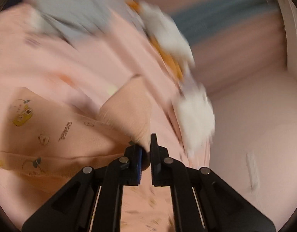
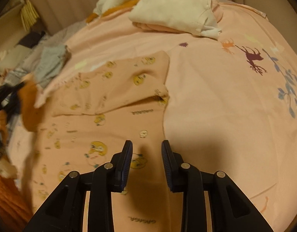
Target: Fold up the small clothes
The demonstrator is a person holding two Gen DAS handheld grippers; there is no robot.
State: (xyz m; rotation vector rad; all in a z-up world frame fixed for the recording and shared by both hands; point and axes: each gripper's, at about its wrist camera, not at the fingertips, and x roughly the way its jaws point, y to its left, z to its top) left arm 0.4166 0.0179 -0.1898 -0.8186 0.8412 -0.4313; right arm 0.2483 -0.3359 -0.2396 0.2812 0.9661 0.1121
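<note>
A peach child's garment [image 2: 109, 89], printed with yellow cartoon faces, lies partly folded on the pink bedsheet [image 2: 225, 106]. In the left wrist view the same garment [image 1: 51, 131] shows small prints and lettering, and a pinched fold of it rises into my left gripper [image 1: 146, 147], which is shut on the cloth. That view is badly blurred. My right gripper [image 2: 146, 145] hovers low over the near part of the garment. It is open, with nothing between its fingers.
A heap of cream and white clothes [image 2: 173, 5] sits at the far side of the bed. Grey-blue clothing [image 2: 49, 63] and an orange cloth [image 2: 30, 100] lie to the left. The sheet carries deer and leaf prints [image 2: 252, 58] on the right.
</note>
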